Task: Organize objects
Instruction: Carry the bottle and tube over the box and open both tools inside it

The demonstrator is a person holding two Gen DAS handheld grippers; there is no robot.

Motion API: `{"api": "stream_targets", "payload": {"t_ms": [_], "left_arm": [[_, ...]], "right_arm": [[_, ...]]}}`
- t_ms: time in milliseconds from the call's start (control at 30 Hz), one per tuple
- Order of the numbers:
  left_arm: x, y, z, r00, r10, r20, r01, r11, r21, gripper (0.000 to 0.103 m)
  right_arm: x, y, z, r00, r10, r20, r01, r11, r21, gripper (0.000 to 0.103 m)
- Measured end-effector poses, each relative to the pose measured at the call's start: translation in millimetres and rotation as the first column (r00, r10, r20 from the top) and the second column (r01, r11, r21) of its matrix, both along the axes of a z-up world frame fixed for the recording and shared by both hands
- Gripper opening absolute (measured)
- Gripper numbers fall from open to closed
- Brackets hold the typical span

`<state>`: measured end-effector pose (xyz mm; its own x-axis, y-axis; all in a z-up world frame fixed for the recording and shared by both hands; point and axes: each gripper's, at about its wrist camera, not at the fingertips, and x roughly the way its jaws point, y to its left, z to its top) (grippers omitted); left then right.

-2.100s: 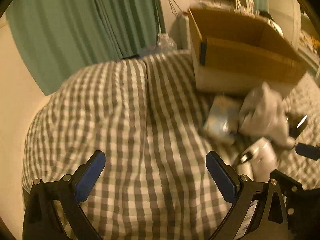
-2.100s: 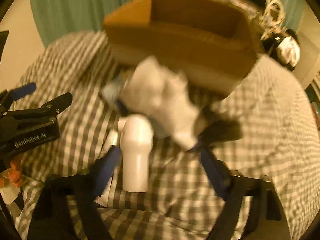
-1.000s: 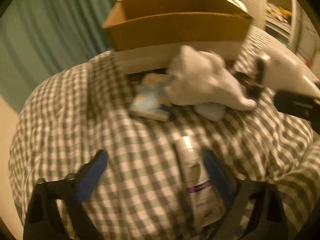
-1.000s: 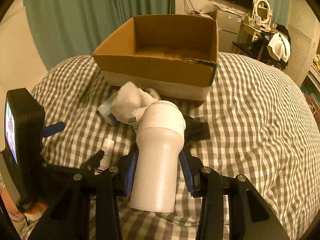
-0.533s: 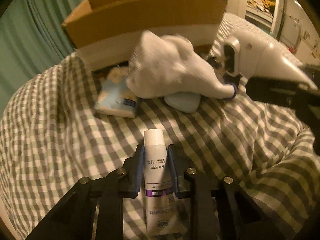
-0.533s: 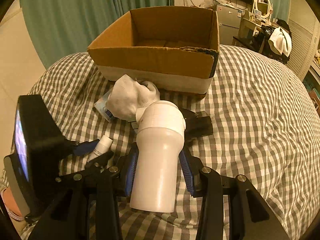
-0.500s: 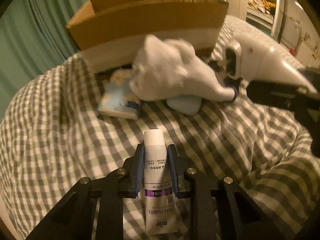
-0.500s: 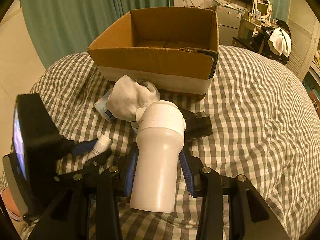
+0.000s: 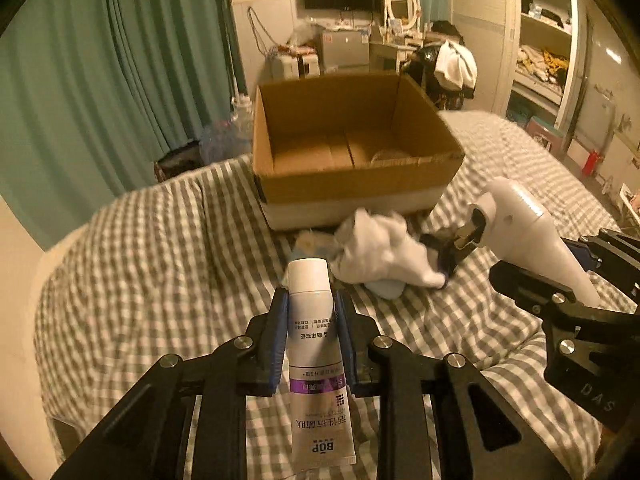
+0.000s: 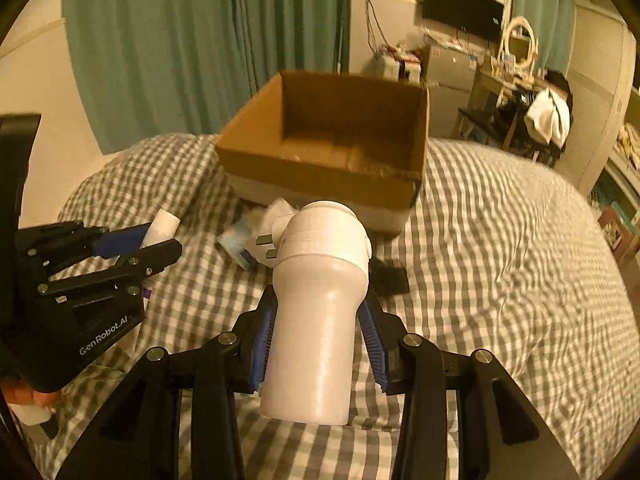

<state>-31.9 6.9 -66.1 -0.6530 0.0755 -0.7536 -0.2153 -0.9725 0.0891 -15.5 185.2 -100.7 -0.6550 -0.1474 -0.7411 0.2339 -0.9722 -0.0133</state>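
Left wrist: my left gripper (image 9: 311, 312) is clamping a white toothpaste tube (image 9: 316, 344), cap forward, above the checked bedspread (image 9: 160, 272), short of the cardboard box (image 9: 344, 152).

Right wrist: my right gripper (image 10: 320, 320) is pinching a white hair dryer (image 10: 320, 300), facing that box (image 10: 324, 160).

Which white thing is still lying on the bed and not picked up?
The crumpled white cloth by the cardboard box. The tube and the white hair dryer are each gripped.

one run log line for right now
left claw: shut on tube | right claw: shut on hair dryer | box: nearly empty
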Motion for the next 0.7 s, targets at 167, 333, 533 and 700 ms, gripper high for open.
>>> {"api": "stream_targets", "payload": {"t_ms": [167,333,533,700], "left_arm": [[0.3,-7.8,32.1,0.999,0.009,-0.032,-0.009,1.0,-0.001,0.024],[-14.2,-15.6,64.0,1.0,-0.016,0.007,0.016,0.999,0.029,0.024],[-41.8,-11.2,99.8,0.999,-0.03,-0.044,0.029,1.0,-0.01,0.024],[-81.8,0.4,111.3,0.996,-0.041,-0.081,0.037,0.998,-0.045,0.024]], "right_arm": [[14.6,-13.0,40.4,0.997,0.022,-0.079,-0.021,1.0,0.007,0.04],[13.0,-18.6,74.1,0.993,0.037,-0.115,-0.037,0.999,0.005,0.04],[-11.9,-24.1,101.1,0.987,0.054,-0.152,-0.052,0.998,0.018,0.04],[-43.5,-24.4,112.2,0.983,0.056,-0.173,-0.053,0.998,0.02,0.04]]}}
